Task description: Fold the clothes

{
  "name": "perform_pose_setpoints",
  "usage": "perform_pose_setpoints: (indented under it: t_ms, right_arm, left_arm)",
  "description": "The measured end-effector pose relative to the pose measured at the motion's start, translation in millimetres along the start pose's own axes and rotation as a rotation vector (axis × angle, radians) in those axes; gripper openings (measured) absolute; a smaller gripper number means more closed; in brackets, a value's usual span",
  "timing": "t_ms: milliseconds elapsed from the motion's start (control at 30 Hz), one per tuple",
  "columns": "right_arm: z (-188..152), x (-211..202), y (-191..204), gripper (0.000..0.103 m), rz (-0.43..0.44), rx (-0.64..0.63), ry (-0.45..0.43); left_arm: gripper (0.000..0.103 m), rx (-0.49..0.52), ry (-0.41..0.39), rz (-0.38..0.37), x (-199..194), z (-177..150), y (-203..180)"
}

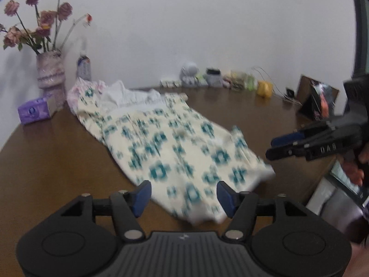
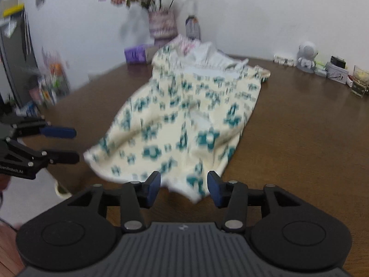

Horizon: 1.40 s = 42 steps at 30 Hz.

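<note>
A cream garment with teal flower prints (image 1: 175,143) lies spread on the brown table (image 1: 57,161), its white-collared top toward the wall. My left gripper (image 1: 184,196) is open at the near hem, with cloth lying between its blue pads (image 1: 143,196) but not pinched. In the right wrist view the same garment (image 2: 191,120) reaches down to my right gripper (image 2: 184,187), also open, with a hem corner between its pads. Each gripper shows in the other's view, open: the right one (image 1: 269,149) beside the hem, the left one (image 2: 76,145) just off the garment's left corner.
A vase of pink flowers (image 1: 49,73), a purple tissue pack (image 1: 34,110) and a bottle (image 1: 84,67) stand at the back left. Small items line the wall, with a toy figure (image 2: 306,55), a glass (image 2: 359,83) and a photo frame (image 1: 316,99).
</note>
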State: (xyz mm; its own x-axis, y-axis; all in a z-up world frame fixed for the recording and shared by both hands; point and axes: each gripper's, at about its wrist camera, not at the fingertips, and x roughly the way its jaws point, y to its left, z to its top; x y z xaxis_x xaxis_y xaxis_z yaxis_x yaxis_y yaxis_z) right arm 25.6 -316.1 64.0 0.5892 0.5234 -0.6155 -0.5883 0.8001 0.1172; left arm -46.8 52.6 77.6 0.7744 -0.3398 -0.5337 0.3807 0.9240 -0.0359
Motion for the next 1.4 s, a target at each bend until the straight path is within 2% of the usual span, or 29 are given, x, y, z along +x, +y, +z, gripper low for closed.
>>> perform_pose_setpoints:
  t_ms: [100,233,300,333,400,433,467,533,567,600,700,833,933,1000,1033,1067,1100,1267,1400]
  right_arm:
    - [19,11,-1,0.046,-0.012,0.005,-0.017]
    - [36,53,2,0.046,-0.047,-0.024,0.063]
    - [39,73,3,0.046,-0.064,-0.041,0.117]
    - [39,80,4,0.045,-0.069,-0.052,0.137]
    - [36,91,6,0.044,-0.074,-0.084,0.175]
    - [34,94,6,0.042,-0.074,-0.103,0.194]
    - [30,97,6,0.035,-0.075,-0.124,0.215]
    - [25,96,5,0.034,-0.069,-0.156,0.225]
    - [25,94,3,0.028,-0.067,-0.161,0.234]
    - [25,93,1,0.021,-0.066,-0.163,0.243]
    - [26,89,-9,0.015,-0.068,-0.165,0.269]
    - [30,86,-22,0.013,-0.089,-0.177,0.311]
    - [38,85,-31,0.014,-0.118,-0.147,0.341]
    - [43,77,-33,0.02,-0.134,-0.076,0.335]
    - [45,71,-30,0.024,-0.132,-0.045,0.32]
    - [47,65,-28,0.034,-0.13,-0.012,0.309]
    - [49,59,-25,0.037,-0.129,0.025,0.303]
    - [54,51,-10,0.04,-0.187,0.14,0.363]
    - [46,57,-10,0.041,-0.217,0.257,0.426]
  left_arm:
    - [0.064,0.014,0.036,0.027,29,18,3]
    - [0.062,0.036,0.151,0.045,82,26,12]
    - [0.054,0.085,0.201,0.037,100,24,13]
    - [0.043,0.118,0.217,0.027,104,22,11]
    - [0.04,0.185,0.249,0.008,113,18,8]
    - [0.034,0.231,0.261,0.0,114,17,4]
    - [0.03,0.284,0.27,0.0,114,17,-3]
    - [0.026,0.374,0.289,0.005,113,16,-15]
    - [0.021,0.399,0.307,-0.002,113,16,-20]
    - [0.021,0.414,0.329,-0.015,114,18,-25]
    - [0.021,0.443,0.388,-0.065,117,23,-34]
    - [0.021,0.502,0.415,-0.119,121,27,-53]
    - [0.028,0.507,0.418,-0.138,121,37,-48]
    - [0.03,0.494,0.415,-0.153,117,46,-36]
    - [0.035,0.492,0.417,-0.154,115,51,-29]
    - [0.04,0.494,0.421,-0.15,113,58,-21]
    - [0.042,0.502,0.425,-0.145,110,64,-14]
    - [0.047,0.554,0.421,-0.096,106,95,23]
    - [0.048,0.542,0.431,-0.086,121,113,54]
